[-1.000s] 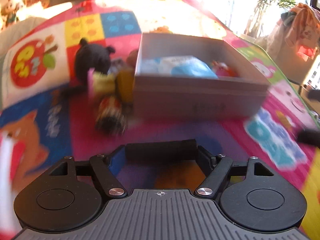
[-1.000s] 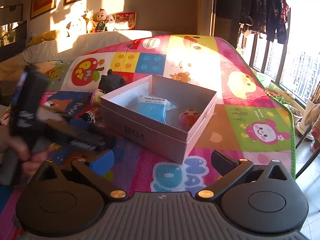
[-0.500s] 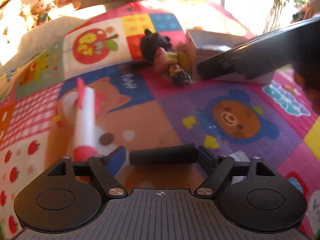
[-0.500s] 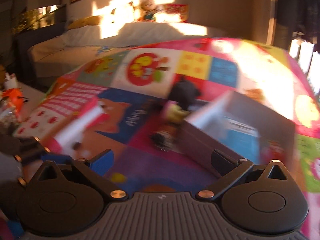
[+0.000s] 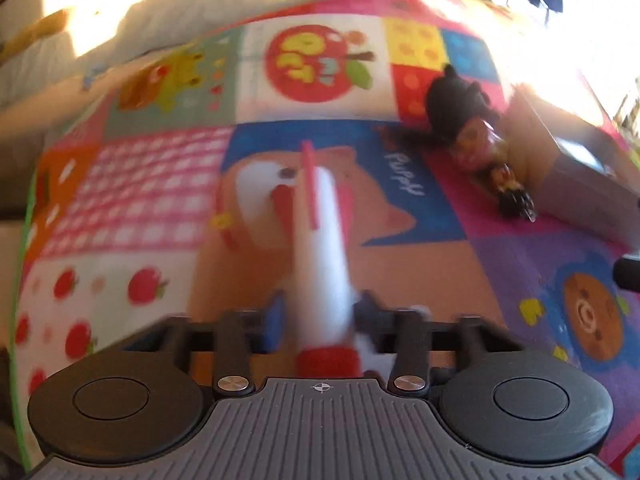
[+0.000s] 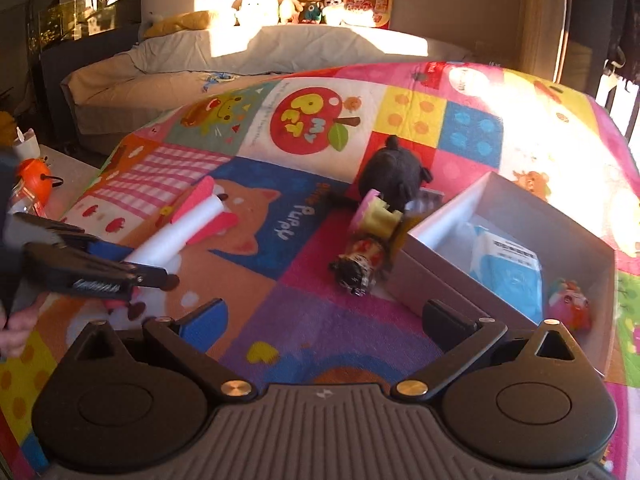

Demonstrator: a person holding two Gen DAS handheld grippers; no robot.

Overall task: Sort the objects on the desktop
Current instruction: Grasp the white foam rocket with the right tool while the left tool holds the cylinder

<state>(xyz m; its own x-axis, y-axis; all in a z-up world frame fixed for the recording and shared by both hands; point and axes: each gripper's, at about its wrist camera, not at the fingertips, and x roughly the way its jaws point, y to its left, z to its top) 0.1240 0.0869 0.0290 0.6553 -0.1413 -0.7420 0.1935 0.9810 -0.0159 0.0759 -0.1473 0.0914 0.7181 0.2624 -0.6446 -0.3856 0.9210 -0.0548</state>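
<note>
A white tube-shaped toy rocket with red fins (image 5: 320, 248) lies on the colourful play mat (image 5: 400, 264). My left gripper (image 5: 322, 312) is closing on its near end, and both pads press its sides. The right wrist view shows the same rocket (image 6: 188, 224) with the left gripper (image 6: 152, 276) around its lower end. My right gripper (image 6: 326, 318) hangs open and empty over the purple patch. To its right is the open grey box (image 6: 420, 280), holding a blue packet (image 6: 508, 272) and a pink toy (image 6: 568, 304).
A black plush (image 6: 396, 176) and a yellow-pink doll bundle (image 6: 372, 240) lie against the box's left side. A person's hand (image 6: 16, 320) holds the left gripper's handle. A covered bed with soft toys (image 6: 308, 4) stands behind the mat; a low table with an orange object (image 6: 34, 178) is at far left.
The left gripper swung left from the box to the rocket, and its jaws went from wide apart to closed on it. The right view turned left, then steadied.
</note>
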